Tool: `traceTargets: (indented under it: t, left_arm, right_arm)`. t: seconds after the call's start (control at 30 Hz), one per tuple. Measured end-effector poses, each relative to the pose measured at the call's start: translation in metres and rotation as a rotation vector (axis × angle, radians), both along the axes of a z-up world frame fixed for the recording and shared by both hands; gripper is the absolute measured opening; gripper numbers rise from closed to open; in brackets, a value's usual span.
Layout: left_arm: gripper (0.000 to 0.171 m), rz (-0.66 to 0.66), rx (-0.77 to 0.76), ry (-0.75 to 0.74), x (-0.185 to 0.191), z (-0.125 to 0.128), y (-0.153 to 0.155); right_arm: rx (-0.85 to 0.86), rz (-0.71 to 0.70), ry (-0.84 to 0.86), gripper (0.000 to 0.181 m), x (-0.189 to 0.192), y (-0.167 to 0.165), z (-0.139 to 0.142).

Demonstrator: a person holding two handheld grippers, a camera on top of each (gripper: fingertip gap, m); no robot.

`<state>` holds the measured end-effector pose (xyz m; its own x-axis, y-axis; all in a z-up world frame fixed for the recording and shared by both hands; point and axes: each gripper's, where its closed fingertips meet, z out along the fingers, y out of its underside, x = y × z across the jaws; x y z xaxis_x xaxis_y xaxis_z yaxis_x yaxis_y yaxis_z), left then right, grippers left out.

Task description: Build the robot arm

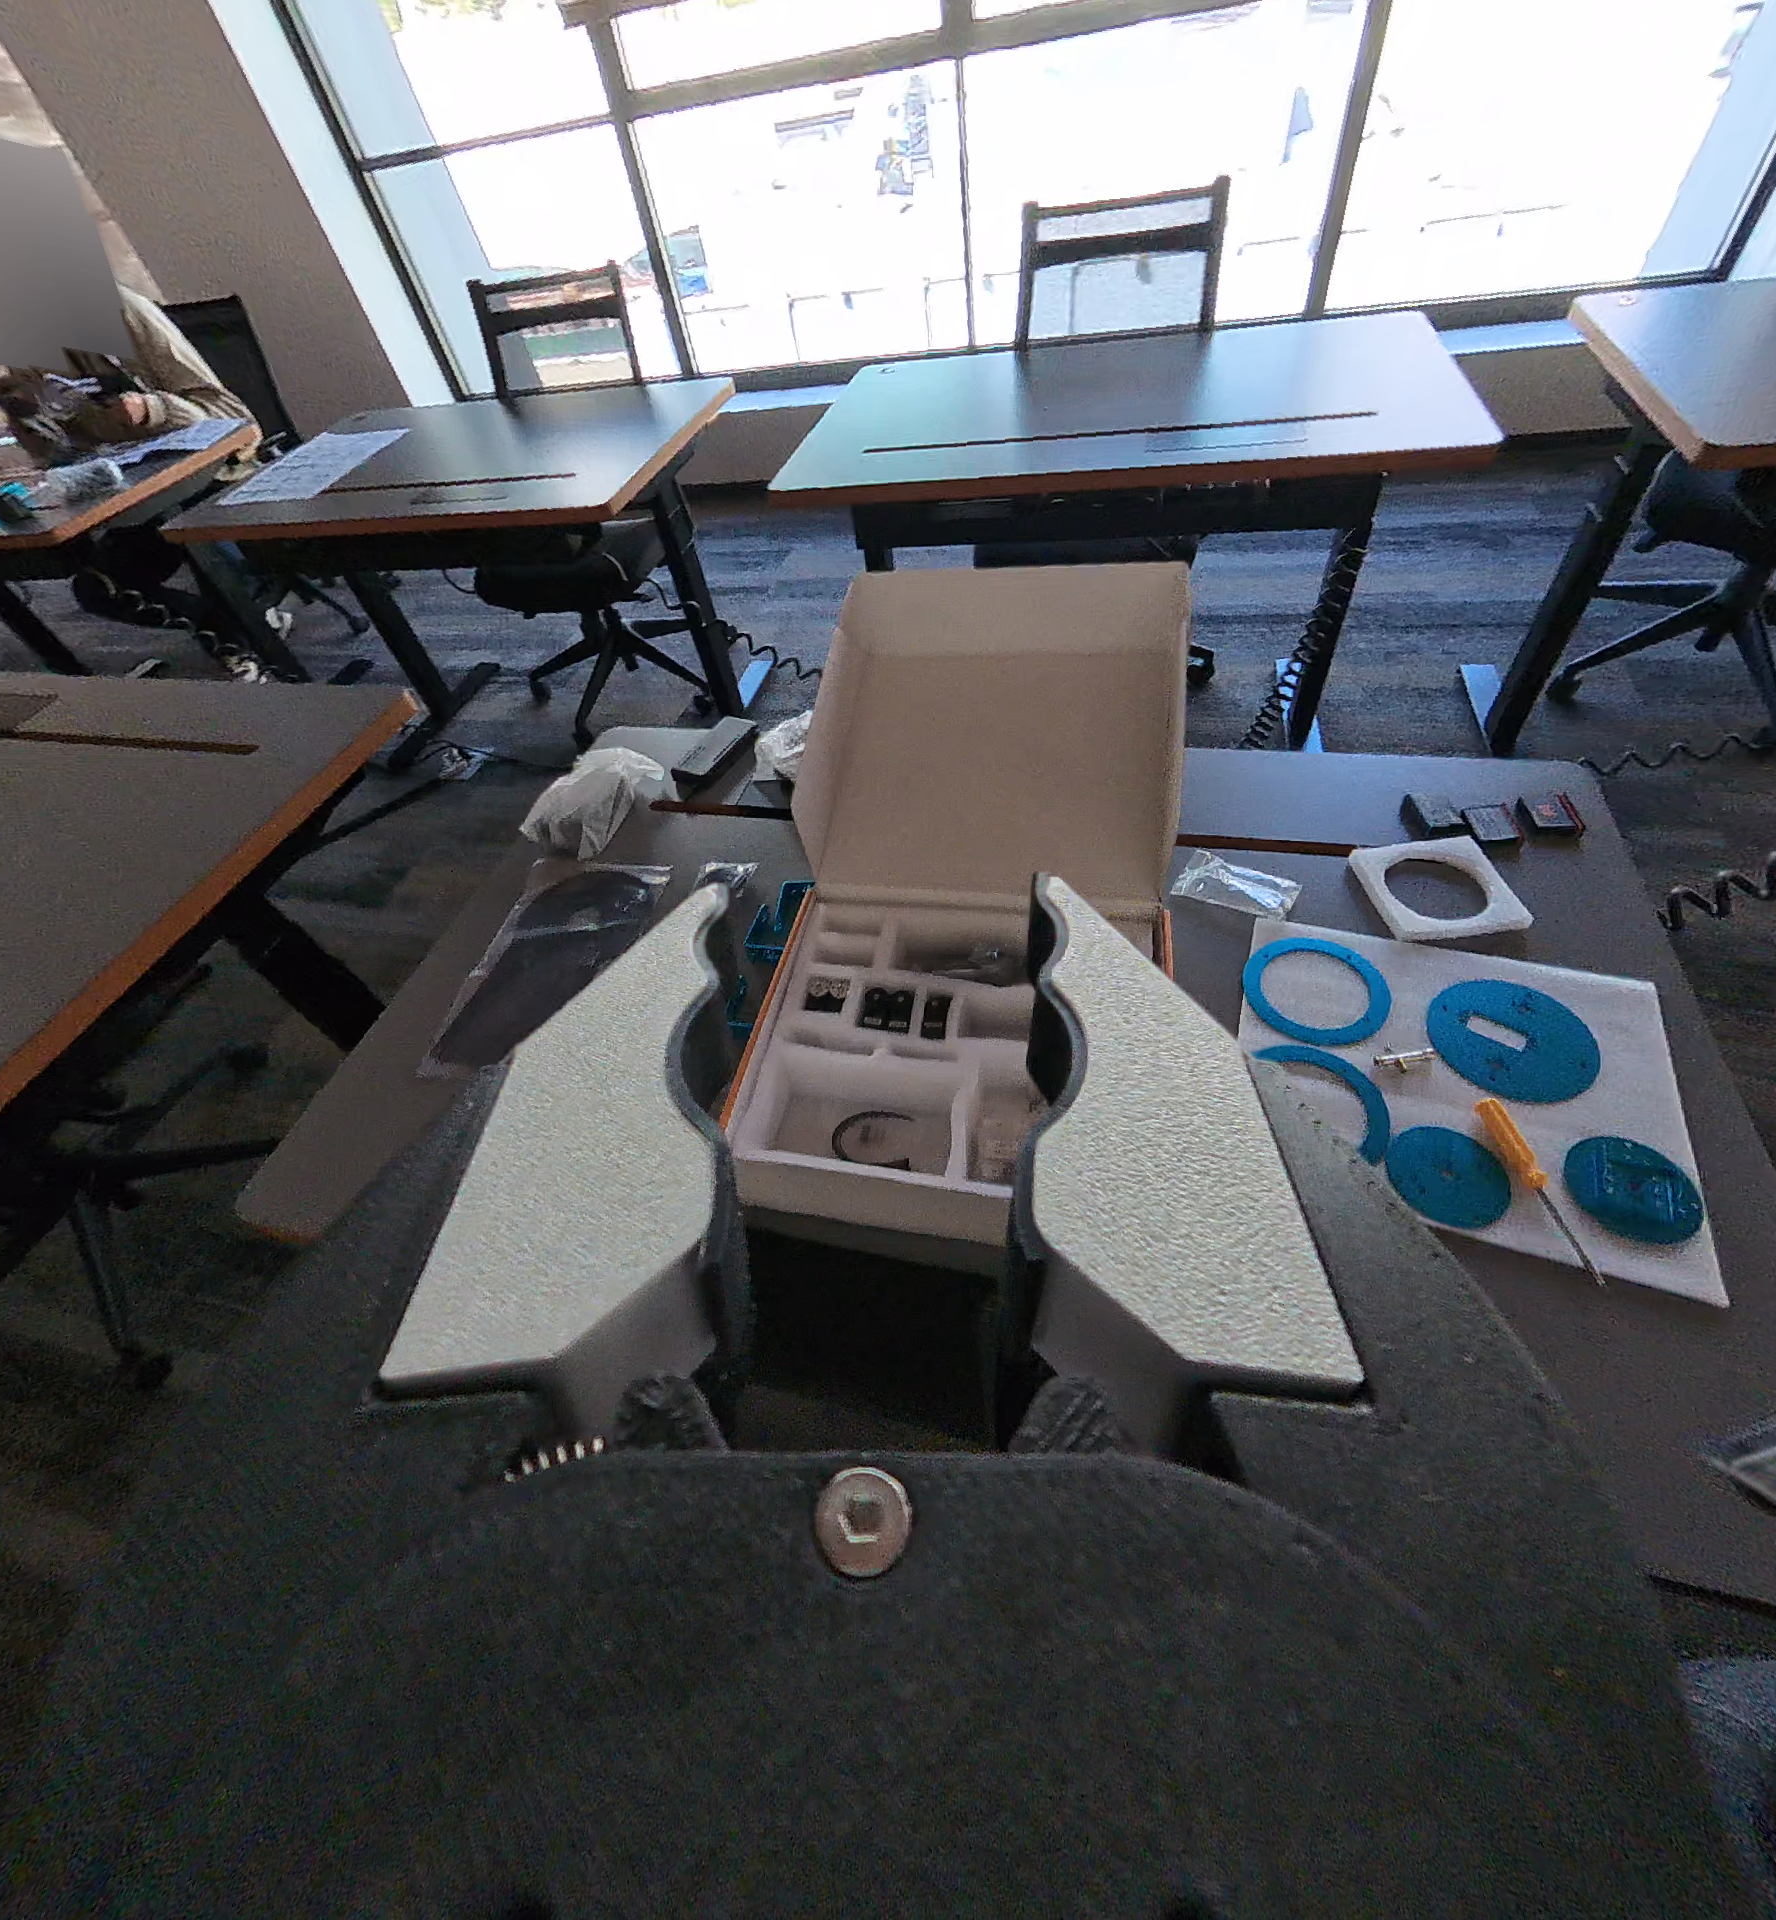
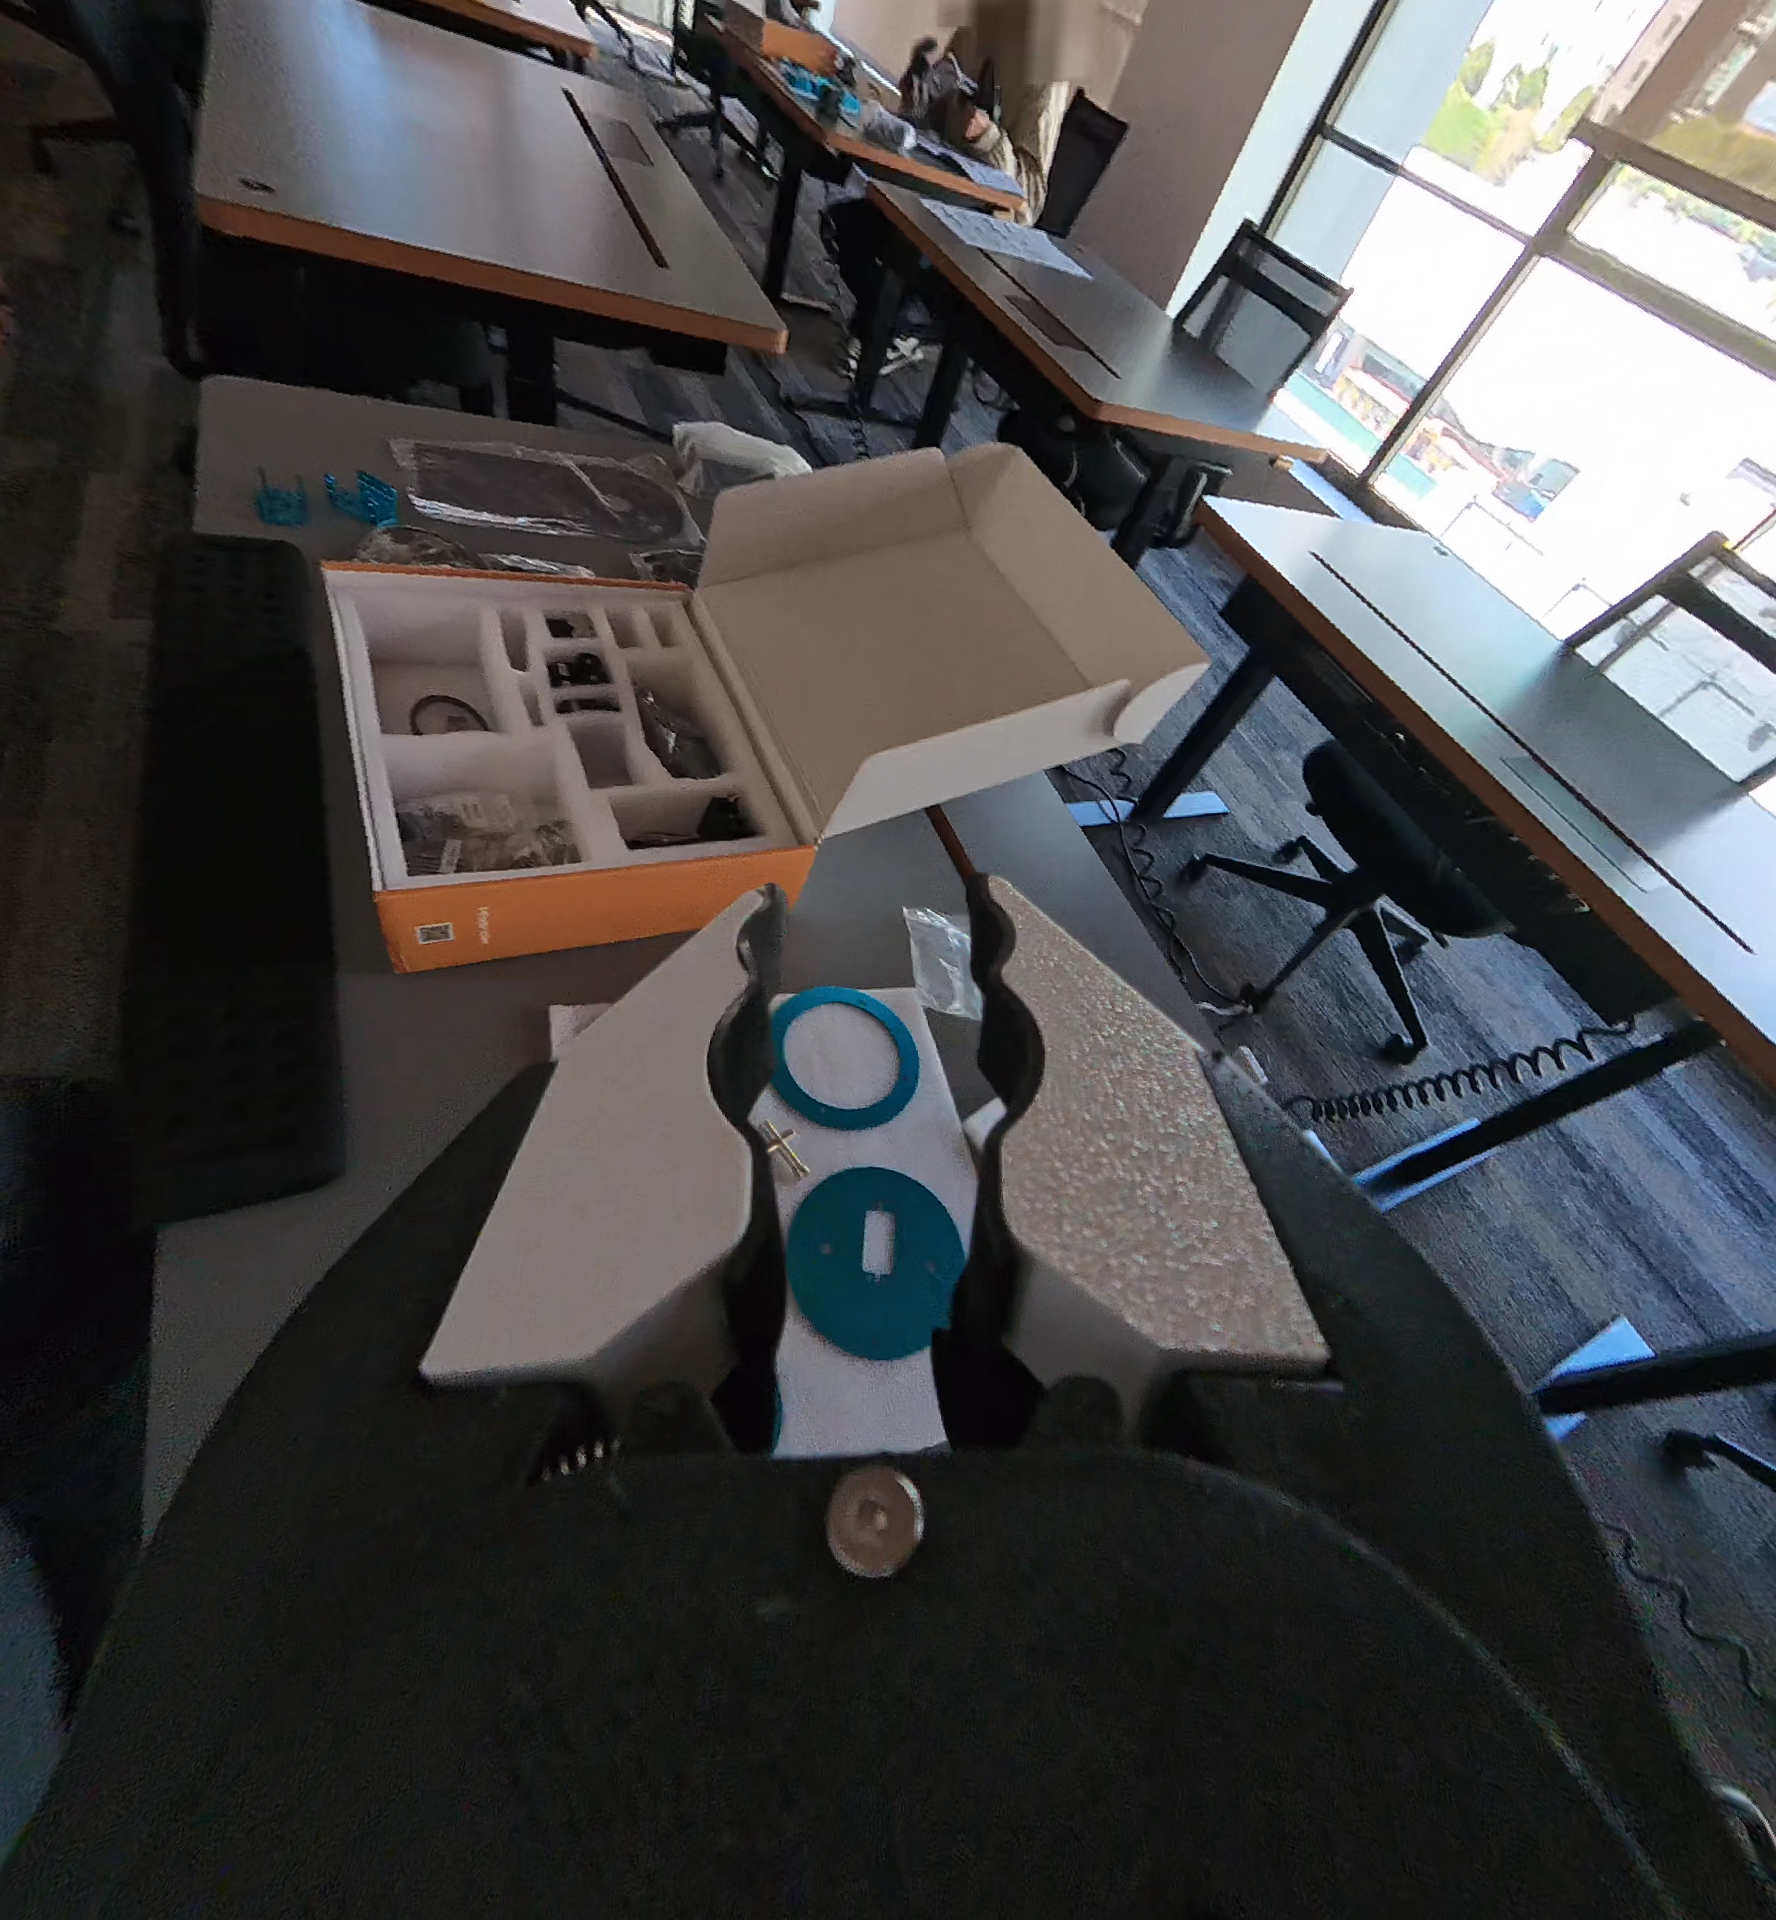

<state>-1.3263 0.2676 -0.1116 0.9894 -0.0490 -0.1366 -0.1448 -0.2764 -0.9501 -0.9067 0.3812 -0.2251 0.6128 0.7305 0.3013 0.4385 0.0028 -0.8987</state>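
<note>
Both tools are hanging wide and empty; left tool is hovering over the open box; right tool is hovering over blue discs on the desk.

My left claw hides both side edges of the box beneath it, and the small dark parts in its foam are too small for me to identify. Between my right claw fingers, the sheet runs under the claw body; a blue sliver there is mostly hidden. Everything in this view is motion-blurred.
</note>
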Motion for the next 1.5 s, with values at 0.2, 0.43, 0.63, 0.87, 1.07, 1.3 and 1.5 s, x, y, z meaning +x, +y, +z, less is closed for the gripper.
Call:
traceTargets:
  t: [0.2,0.43,0.63,0.87,1.07,1.3,1.5]
  left_arm:
    - [0.054,-0.182,0.01,-0.078,-0.035,-0.018,0.083]
    - [0.056,-0.528,-0.046,-0.075,-0.113,-0.078,0.165]
    - [0.051,-0.731,-0.24,-0.073,-0.214,-0.112,0.178]
    - [0.05,-0.662,-0.249,-0.106,-0.301,-0.12,0.186]
    - [0.049,-0.66,-0.275,-0.175,-0.319,-0.126,0.175]
    - [0.051,-0.673,-0.297,-0.145,-0.317,-0.129,0.167]
    - [0.051,-0.685,-0.317,-0.122,-0.313,-0.132,0.159]
  right_arm:
    - [-0.105,-0.007,-0.047,0.028,-0.051,0.003,-0.024]
    - [-0.599,0.091,-0.153,0.021,-0.289,0.027,-0.186]
    - [-0.884,0.11,-0.713,0.02,-0.335,0.044,-0.335]
    - [-0.974,0.083,-0.978,0.029,-0.316,0.046,-0.384]
    - [-0.961,0.116,-1.138,0.032,-0.313,0.044,-0.386]
    - [-0.961,0.165,-1.226,0.025,-0.315,0.043,-0.397]
    - [-0.921,0.189,-1.271,0.02,-0.312,0.041,-0.398]
